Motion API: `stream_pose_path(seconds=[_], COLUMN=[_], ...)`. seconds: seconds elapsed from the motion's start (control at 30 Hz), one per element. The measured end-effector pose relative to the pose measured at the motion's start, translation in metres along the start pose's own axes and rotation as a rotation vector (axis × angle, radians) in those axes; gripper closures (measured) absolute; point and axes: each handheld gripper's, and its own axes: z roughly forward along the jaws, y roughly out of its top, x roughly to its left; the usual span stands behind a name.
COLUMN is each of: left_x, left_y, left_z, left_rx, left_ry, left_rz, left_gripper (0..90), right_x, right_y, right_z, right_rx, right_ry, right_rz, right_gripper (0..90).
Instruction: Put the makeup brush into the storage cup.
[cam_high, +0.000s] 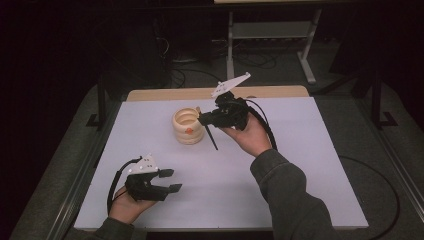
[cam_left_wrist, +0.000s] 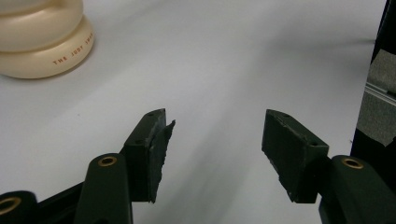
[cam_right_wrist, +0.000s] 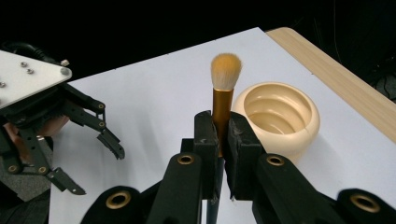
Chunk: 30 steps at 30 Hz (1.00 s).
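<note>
Gripping a makeup brush (cam_right_wrist: 223, 88) by its gold ferrule, our right tongs (cam_right_wrist: 222, 135) hold it beside the cream holder (cam_right_wrist: 279, 116), frame centre, presumably for insertion; left tongs (cam_left_wrist: 215, 140) wait wide apart, lower left.

Gold-ferruled makeup brush (cam_right_wrist: 223, 95), bristles up, beside a ribbed cream holder (cam_right_wrist: 276, 117) standing on the white table (cam_high: 280, 165).

The high view looked forward and down over the whole white table (cam_high: 300, 165). Both gripper views sat low and close, sharing the cream pot (cam_left_wrist: 42, 42) near its far edge.
</note>
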Motion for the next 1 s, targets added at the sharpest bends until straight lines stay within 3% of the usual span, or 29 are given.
stream_pose_path(seconds=[0.43,0.7,1.0], left_x=[-0.001,0.0,0.001], left_y=[-0.002,-0.003,-0.004], left_z=[0.0,-0.001,-0.002], left_rx=[-0.003,-0.001,-0.011], left_ry=[0.003,0.009,0.015], left_rz=[-0.011,0.007,-0.004], left_gripper=[34.9,34.3,33.8], right_x=[-0.004,-0.008,-0.011], right_y=[0.018,0.026,0.035], right_z=[0.014,0.018,0.026], right_rx=[0.01,-0.003,-0.021], right_ry=[-0.007,-0.012,-0.014], right_rz=[-0.008,-0.005,0.001], right_gripper=[83.1,83.1,83.1])
